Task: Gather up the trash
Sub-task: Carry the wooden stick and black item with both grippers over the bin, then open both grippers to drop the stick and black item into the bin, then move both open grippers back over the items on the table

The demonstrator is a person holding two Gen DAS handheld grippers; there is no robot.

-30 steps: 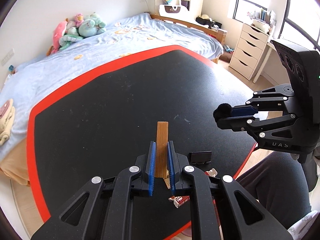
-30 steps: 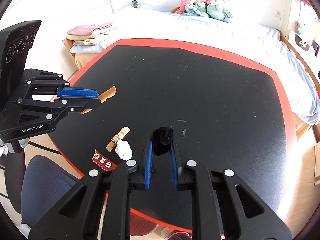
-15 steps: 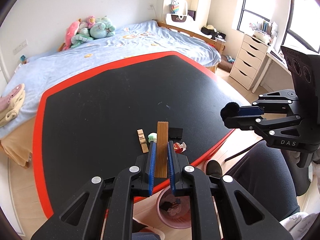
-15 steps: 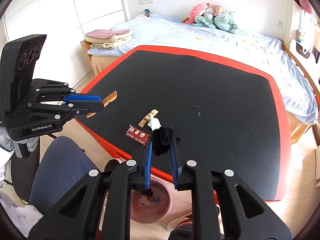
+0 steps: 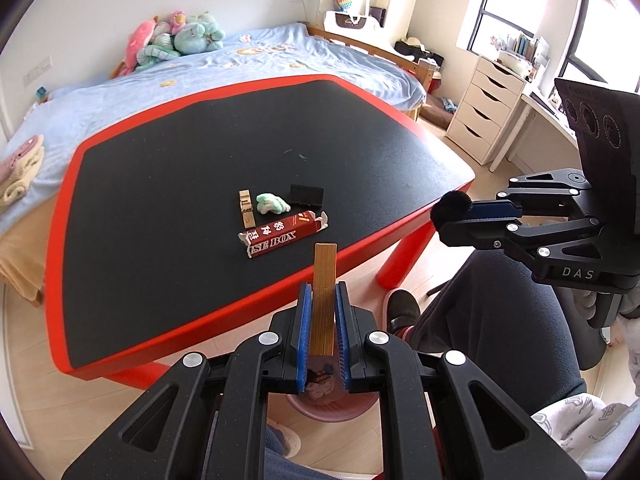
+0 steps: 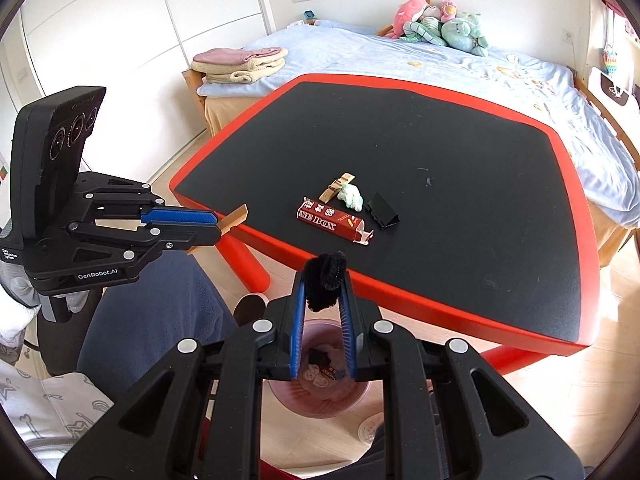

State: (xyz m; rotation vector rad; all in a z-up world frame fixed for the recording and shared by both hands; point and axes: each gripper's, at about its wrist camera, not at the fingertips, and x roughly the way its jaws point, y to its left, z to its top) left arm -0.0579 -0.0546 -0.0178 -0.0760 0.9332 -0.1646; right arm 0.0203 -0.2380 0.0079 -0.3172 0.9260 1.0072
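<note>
left gripper (image 5: 324,300) jaws clamped on an upright wooden strip (image 5: 324,280); right gripper (image 6: 323,284) jaws pinch black fuzzy wad (image 6: 325,276) at the tips.

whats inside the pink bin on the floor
The pink bin already holds some trash: a small dark piece, pale crumpled scraps and a bit of red wrapper. The right gripper fingers frame the view and cover the bin's sides and its far part.

Bedroom: bed (image 5: 280,60), plush toys (image 5: 176,40), dresser (image 5: 488,108)
</note>
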